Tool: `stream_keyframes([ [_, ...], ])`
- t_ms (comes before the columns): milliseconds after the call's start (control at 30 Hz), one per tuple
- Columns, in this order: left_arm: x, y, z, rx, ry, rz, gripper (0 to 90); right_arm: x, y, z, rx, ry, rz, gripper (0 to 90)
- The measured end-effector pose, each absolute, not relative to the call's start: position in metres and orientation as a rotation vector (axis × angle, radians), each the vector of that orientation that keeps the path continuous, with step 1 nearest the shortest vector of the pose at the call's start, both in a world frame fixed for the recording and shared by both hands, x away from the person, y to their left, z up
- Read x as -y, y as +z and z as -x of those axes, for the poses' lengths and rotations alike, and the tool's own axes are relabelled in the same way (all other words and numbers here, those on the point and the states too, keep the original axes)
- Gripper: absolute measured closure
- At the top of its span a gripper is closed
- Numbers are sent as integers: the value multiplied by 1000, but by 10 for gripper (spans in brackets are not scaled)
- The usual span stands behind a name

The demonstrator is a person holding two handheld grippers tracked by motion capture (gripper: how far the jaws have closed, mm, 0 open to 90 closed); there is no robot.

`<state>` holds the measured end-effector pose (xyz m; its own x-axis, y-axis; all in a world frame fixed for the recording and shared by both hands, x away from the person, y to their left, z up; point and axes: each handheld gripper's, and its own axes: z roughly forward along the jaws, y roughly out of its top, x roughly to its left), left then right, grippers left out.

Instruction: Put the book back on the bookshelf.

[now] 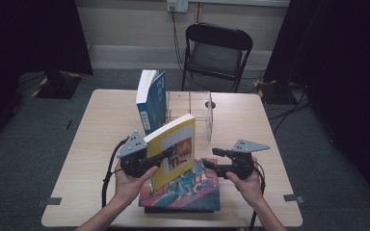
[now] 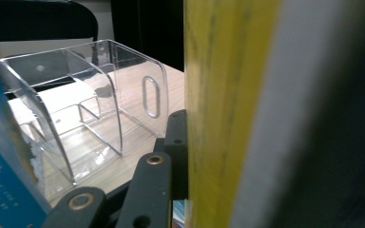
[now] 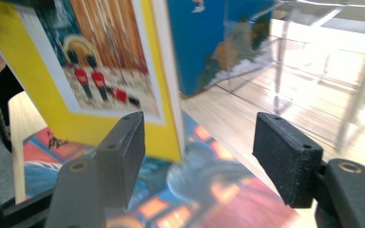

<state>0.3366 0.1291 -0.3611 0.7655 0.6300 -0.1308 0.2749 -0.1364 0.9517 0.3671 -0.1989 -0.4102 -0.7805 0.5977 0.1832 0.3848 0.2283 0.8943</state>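
A yellow-bordered picture book (image 1: 176,147) stands tilted on edge, and my left gripper (image 1: 160,156) is shut on its near side. In the left gripper view the yellow book (image 2: 218,95) presses against the one black jaw that is visible. My right gripper (image 1: 211,159) stands open to the right of that book. In the right gripper view, my right gripper (image 3: 202,154) has the yellow book's (image 3: 95,61) lower corner between its pads, and neither pad touches it. Under both lies a flat colourful book (image 1: 185,190).
A blue book (image 1: 151,98) stands upright against a clear acrylic organizer (image 1: 195,113) at the table's (image 1: 101,125) middle back. A black folding chair (image 1: 217,48) sits beyond the table. The organizer (image 2: 100,109) is close in front of the left gripper.
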Motion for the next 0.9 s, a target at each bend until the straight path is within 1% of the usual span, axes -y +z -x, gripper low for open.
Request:
stream_keyframes([
  [133, -134, -358, -343, -746, 373, -1719, 757, 220, -414, -364, -2261, 1554, -996, 325],
  [167, -134, -358, -343, -746, 373, -1719, 757, 220, -414, -364, -2261, 1554, -996, 325],
  [233, -137, -357, -346, -765, 384, -1701, 757, 237, -420, -362, -2243, 1516, -1062, 302],
  [400, -139, -354, -351, -803, 417, -1680, 757, 254, -430, -362, -2249, 1433, -1130, 273],
  [533, -137, -348, -360, -798, 452, -1707, 757, 262, -443, -366, -2250, 1286, -1188, 249],
  [667, -132, -346, -370, -834, 475, -1702, 757, 269, -460, -374, -2250, 1198, -1259, 239],
  [800, -125, -346, -381, -869, 517, -1696, 757, 272, -468, -380, -2267, 1142, -1294, 238],
  [900, -125, -346, -391, -891, 508, -1671, 758, 271, -472, -383, -2284, 1103, -1298, 235],
])
